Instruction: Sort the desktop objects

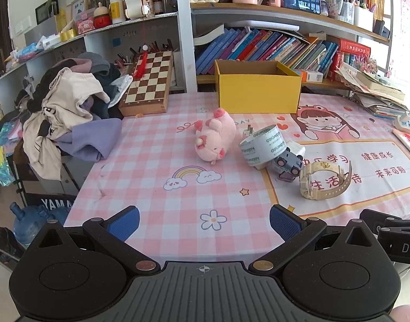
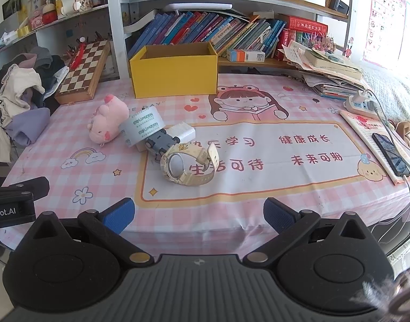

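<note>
A pink plush pig lies on the pink checked tablecloth. Right of it a roll of clear tape leans on a grey toy car and a small white box. A cream wristwatch lies nearer the front. An open yellow box stands at the back. My left gripper is open and empty above the table's front edge. My right gripper is open and empty, in front of the watch.
A folded chessboard leans at the back left beside a heap of clothes. Stacked books and papers, a power strip and a phone with cables lie at the right. Bookshelves stand behind.
</note>
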